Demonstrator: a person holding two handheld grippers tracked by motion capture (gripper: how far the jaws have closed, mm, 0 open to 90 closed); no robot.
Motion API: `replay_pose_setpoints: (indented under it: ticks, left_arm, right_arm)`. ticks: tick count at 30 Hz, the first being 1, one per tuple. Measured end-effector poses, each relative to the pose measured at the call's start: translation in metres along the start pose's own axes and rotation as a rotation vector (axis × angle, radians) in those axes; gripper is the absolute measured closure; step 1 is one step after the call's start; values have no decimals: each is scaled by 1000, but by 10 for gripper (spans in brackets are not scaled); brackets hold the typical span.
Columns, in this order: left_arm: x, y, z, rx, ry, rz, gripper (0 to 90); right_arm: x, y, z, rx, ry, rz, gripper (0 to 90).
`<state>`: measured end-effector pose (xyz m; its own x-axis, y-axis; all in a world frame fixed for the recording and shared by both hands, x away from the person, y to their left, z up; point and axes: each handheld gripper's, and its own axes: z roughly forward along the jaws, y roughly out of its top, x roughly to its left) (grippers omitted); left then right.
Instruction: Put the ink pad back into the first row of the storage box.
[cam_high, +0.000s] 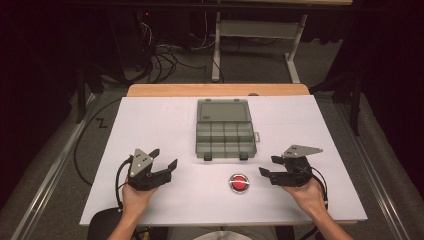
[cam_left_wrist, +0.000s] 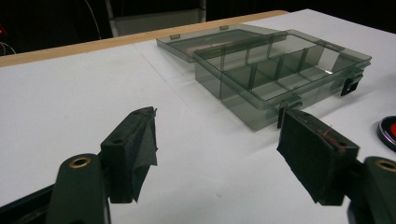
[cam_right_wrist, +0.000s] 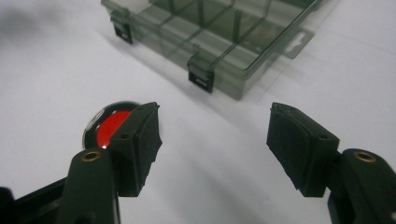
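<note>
A smoky clear compartment box (cam_high: 225, 134) lies open on the white table top (cam_high: 150, 125), its lid folded back toward the far side. In the left gripper view the box (cam_left_wrist: 280, 70) is ahead and to the right, its compartments bare. My left gripper (cam_high: 165, 160) is open near the front left of the table, nothing between its pads (cam_left_wrist: 144, 149). My right gripper (cam_high: 267, 166) is open at the front right, also with nothing in it. A red round button (cam_high: 240, 183) sits between the two hands, and in the right gripper view the button (cam_right_wrist: 109, 125) is partly behind the left pad.
Two black latches (cam_right_wrist: 201, 77) hang on the box's near wall. A wooden strip (cam_high: 217, 90) edges the table's far side. Beyond it stand a white metal frame (cam_high: 255, 30) and loose cables (cam_high: 165, 60) on the floor.
</note>
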<state>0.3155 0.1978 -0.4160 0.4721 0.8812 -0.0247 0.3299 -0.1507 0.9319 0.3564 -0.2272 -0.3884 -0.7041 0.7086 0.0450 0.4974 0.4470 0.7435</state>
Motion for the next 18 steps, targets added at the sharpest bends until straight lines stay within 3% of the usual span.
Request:
replay_pose_setpoints:
  ticks: [7, 13, 18]
  left_arm:
    - [-1, 0, 1, 4, 7, 2, 273]
    - [0, 0, 1, 3, 15, -5, 257]
    - [0, 0, 0, 1, 15, -6, 255]
  right_arm:
    - [8, 6, 10, 83, 32, -24, 366]
    - [18, 16, 22, 181, 67, -72, 355]
    - [25, 20, 29, 225, 84, -98, 349]
